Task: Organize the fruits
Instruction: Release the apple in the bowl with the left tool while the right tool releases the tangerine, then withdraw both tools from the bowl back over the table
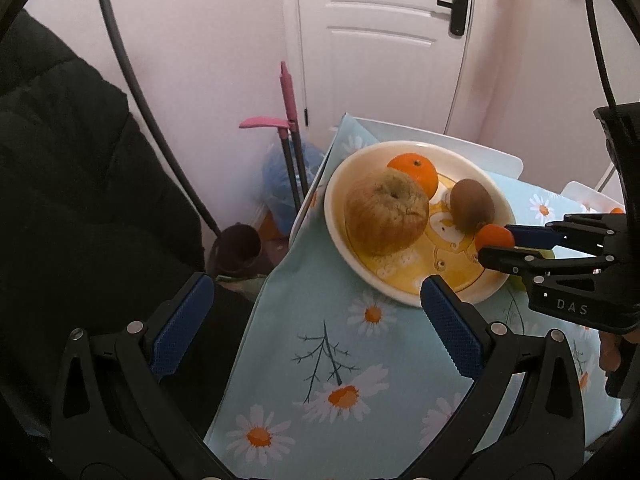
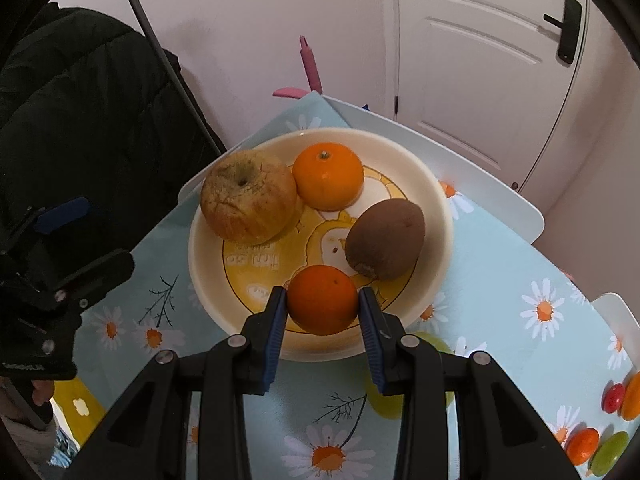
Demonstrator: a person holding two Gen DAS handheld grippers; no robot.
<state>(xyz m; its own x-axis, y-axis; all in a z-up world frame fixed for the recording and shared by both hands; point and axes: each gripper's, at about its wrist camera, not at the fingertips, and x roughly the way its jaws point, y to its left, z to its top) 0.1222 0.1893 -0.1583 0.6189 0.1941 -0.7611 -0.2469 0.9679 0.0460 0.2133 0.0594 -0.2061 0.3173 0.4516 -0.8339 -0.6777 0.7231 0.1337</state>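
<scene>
A cream plate (image 2: 400,152) (image 1: 340,200) with a yellow cartoon print holds a wrinkled apple (image 2: 248,196) (image 1: 386,212), a large orange (image 2: 329,176) (image 1: 416,170) and a brown kiwi (image 2: 386,240) (image 1: 472,204). My right gripper (image 2: 322,300) (image 1: 496,244) is shut on a small orange (image 2: 322,299) (image 1: 494,236) just above the plate's near part. My left gripper (image 1: 316,320) is open with nothing between its fingers, over the tablecloth left of the plate; in the right wrist view it shows at the left edge (image 2: 80,232).
A daisy-print blue tablecloth (image 1: 340,360) (image 2: 500,280) covers the white table. Small round fruits, orange (image 2: 582,446), red (image 2: 614,398) and green (image 2: 610,454), lie at the right. A green fruit (image 2: 380,400) sits under my right gripper. A dark jacket (image 1: 80,200), pink-handled mop (image 1: 288,92) and door (image 1: 380,40) stand behind.
</scene>
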